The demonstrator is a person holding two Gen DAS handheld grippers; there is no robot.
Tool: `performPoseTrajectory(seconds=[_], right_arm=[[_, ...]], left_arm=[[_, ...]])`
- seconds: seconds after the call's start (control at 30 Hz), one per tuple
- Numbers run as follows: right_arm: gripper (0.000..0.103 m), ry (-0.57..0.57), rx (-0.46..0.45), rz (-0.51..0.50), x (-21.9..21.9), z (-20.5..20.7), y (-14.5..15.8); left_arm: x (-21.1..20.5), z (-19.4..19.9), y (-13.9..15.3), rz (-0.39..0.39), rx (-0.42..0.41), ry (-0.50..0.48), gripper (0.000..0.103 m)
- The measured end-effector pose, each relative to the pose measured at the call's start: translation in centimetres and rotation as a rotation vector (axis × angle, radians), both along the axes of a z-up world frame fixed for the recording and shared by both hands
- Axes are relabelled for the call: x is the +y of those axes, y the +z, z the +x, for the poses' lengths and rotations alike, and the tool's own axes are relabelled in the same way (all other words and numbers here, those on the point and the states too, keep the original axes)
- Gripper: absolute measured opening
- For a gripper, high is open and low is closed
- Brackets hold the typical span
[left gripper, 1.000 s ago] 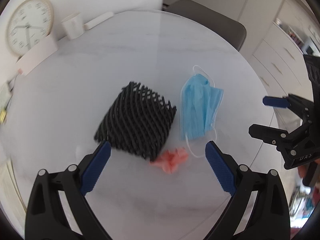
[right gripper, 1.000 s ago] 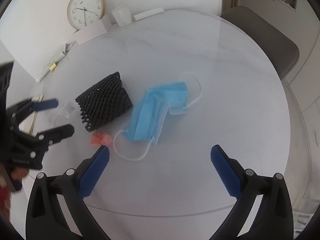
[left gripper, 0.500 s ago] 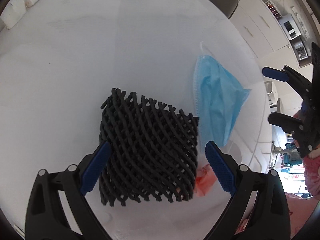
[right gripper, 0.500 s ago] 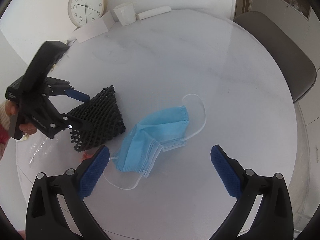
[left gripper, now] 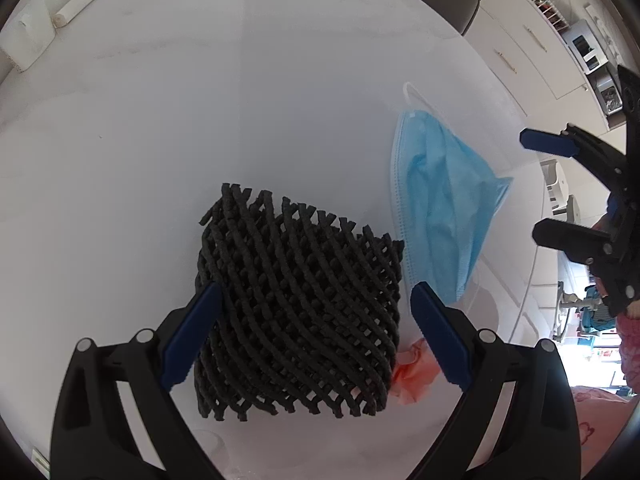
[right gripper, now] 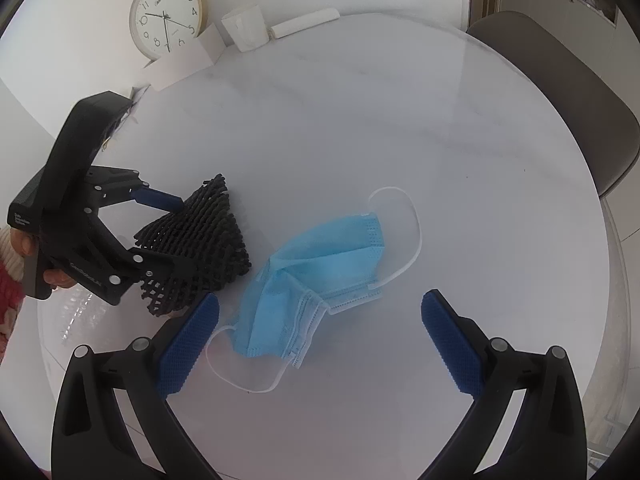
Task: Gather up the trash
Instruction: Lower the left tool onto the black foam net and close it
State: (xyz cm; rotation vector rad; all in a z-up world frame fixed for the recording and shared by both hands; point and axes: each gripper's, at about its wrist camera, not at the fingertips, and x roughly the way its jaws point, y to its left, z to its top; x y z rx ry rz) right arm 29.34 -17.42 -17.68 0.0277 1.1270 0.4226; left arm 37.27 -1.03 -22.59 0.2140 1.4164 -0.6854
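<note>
Table [right gripper: 400, 120]: I see a round white top carrying all the trash, with a chair [right gripper: 560, 92] tucked at its far edge.
Foam net [left gripper: 296, 304]: black mesh sleeve lying near my side of the table; I judge it light, springy and easy to crush, so I would pinch across its middle.
Left gripper [left gripper: 316, 330]: I have it spread wide, straddling the net, pads close to both flanks but gripping nothing yet.
Face mask [right gripper: 320, 272]: blue, crumpled just beside the net; limp and near weightless, I'd say. The bunched fabric is the better hold, not the ear loops.
Right gripper [right gripper: 320, 338]: wide open and empty, poised over the mask.
Orange scrap [left gripper: 412, 376]: small wad half tucked under the net's corner; it may drag along.
Clutter: clock [right gripper: 168, 14] and cup [right gripper: 246, 26] at the far rim, well apart.
</note>
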Motion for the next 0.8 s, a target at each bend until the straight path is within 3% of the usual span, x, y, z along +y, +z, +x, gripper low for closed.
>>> performPoseTrajectory(seconds=[0.23,0.5,0.6,0.73,0.8], right_arm=[[0.1,-0.009,0.001,0.014,-0.5,-0.2,-0.1],[0.1,-0.01,0.012,0.019,-0.9,-0.5,-0.6],[0.1,-0.008,0.011,0.021,-0.9,-0.5,-0.6],[0.1,-0.008,0.011,0.023,-0.8,-0.4,-0.6],[0.1,-0.009,0.01,0.023,-0.8,-0.3,-0.6]], left_arm=[[1.6,1.0,1.3,-0.029,-0.001,0.036,0.091],[2.3,2.2,-1.4,-0.005,0.082,0.06,0.091],[2.1,2.2,-2.2,-0.028,0.121,0.071,0.091],[1.1,1.2,-1.9,-0.027,0.069,0.054,0.09],[0.5,0.6,-2.0,0.009,0.038,0.044,0.083]])
